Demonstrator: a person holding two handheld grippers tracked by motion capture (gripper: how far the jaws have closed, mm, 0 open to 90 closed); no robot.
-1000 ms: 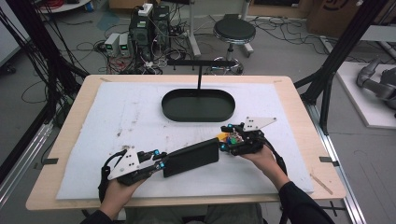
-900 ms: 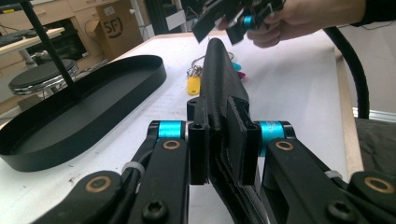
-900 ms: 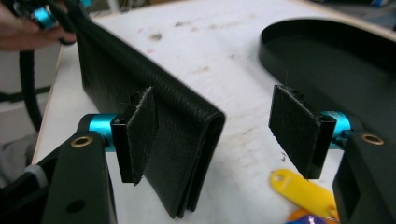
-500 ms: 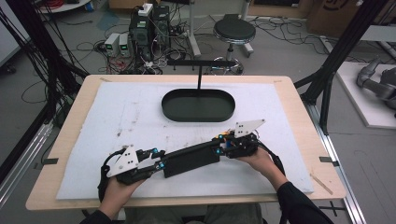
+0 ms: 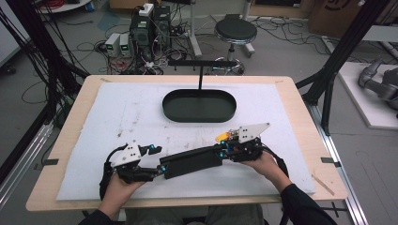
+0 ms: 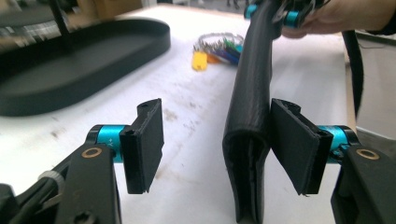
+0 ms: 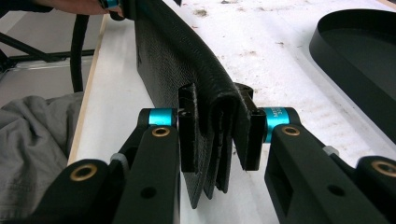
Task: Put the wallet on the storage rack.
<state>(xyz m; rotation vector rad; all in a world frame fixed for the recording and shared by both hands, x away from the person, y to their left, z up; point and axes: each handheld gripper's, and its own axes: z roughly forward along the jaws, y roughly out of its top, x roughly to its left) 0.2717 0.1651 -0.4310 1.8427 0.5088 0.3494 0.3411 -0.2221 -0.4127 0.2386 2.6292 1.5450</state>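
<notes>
A long black leather wallet [image 5: 192, 161] is held on edge just above the white mat, between my two grippers. My right gripper [image 5: 220, 153] is shut on its right end; in the right gripper view the jaws [image 7: 217, 126] pinch the folded edge of the wallet [image 7: 173, 51]. My left gripper [image 5: 162, 168] is at the other end and stands open. In the left gripper view the wallet [image 6: 254, 84] rests against the right-hand jaw, with a wide gap to the other jaw [image 6: 217, 144].
A black oval tray [image 5: 199, 105] lies on the mat [image 5: 117, 117] beyond the wallet, with a black T-shaped stand [image 5: 201, 70] behind it. A bunch of keys with a yellow tag [image 5: 224, 136] lies just past my right gripper. The table's near edge is close under both hands.
The right gripper and the wallet have drifted a little toward the near edge, and the wallet has turned more onto its edge. The left hand has barely moved.
</notes>
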